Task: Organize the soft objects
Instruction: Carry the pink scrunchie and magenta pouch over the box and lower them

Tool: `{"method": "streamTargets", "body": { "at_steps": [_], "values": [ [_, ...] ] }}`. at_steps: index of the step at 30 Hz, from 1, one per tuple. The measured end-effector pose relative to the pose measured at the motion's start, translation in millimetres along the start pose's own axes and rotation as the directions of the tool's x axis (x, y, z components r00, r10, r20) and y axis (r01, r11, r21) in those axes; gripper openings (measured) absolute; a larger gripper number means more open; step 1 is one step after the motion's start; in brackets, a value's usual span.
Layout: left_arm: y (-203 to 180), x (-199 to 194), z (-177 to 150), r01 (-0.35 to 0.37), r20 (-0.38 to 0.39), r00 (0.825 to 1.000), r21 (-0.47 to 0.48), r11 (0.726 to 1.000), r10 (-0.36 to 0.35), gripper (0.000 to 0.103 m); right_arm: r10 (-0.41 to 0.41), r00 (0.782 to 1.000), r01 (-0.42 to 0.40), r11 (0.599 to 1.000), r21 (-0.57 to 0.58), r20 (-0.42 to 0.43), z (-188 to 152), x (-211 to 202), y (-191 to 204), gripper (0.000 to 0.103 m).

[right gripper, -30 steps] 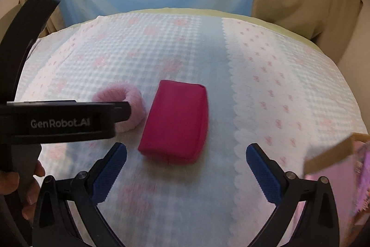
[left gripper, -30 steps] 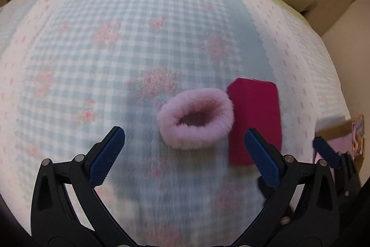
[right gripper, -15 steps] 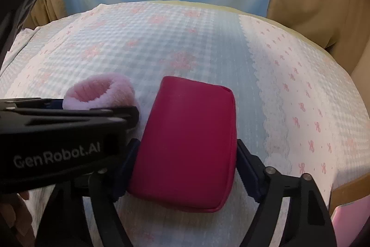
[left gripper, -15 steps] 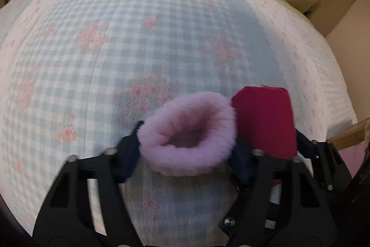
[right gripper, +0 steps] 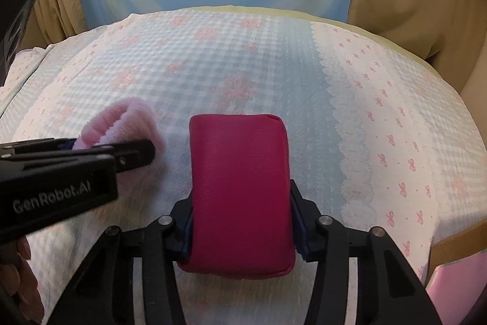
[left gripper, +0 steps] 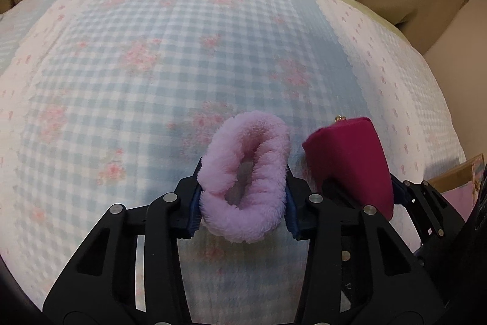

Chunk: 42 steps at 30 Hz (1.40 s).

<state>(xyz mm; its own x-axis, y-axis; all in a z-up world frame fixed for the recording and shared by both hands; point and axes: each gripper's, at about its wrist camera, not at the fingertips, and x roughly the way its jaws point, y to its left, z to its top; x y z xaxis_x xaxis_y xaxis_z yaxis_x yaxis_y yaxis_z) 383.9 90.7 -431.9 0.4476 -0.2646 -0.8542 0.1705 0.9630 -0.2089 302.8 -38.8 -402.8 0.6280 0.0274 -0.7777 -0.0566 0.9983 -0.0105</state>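
Bed with the checked floral bedspread (right gripper: 274, 57) fills both views; curtains behind it at top of frame. I see a cardboard box (right gripper: 456, 239) with a pink lining at the lower right edge, probably the drop-off. Magenta pouch (right gripper: 240, 188) sits bottom centre of the right wrist view, right gripper (right gripper: 240, 203) clamped on its two long sides. Pink fluffy scrunchie (left gripper: 246, 181) is lower centre of the left wrist view, squeezed into an oval by the left gripper (left gripper: 243, 203), jaws closed on it. Both pieces look just off the bedspread or barely touching; can't tell which. My read: both grasps done, transport step next. Next move needs lift clear, carry toward lower right, keep squeeze steady so the scrunchie doesn't slip.
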Motion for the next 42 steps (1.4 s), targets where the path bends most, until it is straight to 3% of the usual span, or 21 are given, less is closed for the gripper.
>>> {"method": "streamTargets", "body": {
  "at_steps": [8,13,25,34,42],
  "values": [
    [-3,-43,2,-0.008,0.058,0.998,0.008,1.0,0.007,0.039,0.002,0.999,-0.002,1.0,0.014,0.048,9,-44,-1,0.045],
    [-13,-91,1,-0.016,0.099,0.995,0.019,1.0,0.014,0.039,0.009,0.997,-0.013,0.999,0.039,0.081,18,-91,-4,0.044],
    [-54,-247,-5,-0.026,0.163,0.987,0.053,0.998,0.017,0.039,-0.016,0.994,0.008,0.997,0.073,0.106,39,-262,-13,0.044],
    [-110,-323,-22,-0.007,0.178,0.984,0.047,0.999,-0.002,0.039,-0.036,0.991,0.02,0.992,0.125,0.131,32,-362,-61,0.044],
    [-197,-351,-42,-0.035,0.19,0.982,0.073,0.997,0.021,0.039,-0.033,0.988,0.014,0.992,0.124,0.149,14,-404,-134,0.044]
  ]
}}
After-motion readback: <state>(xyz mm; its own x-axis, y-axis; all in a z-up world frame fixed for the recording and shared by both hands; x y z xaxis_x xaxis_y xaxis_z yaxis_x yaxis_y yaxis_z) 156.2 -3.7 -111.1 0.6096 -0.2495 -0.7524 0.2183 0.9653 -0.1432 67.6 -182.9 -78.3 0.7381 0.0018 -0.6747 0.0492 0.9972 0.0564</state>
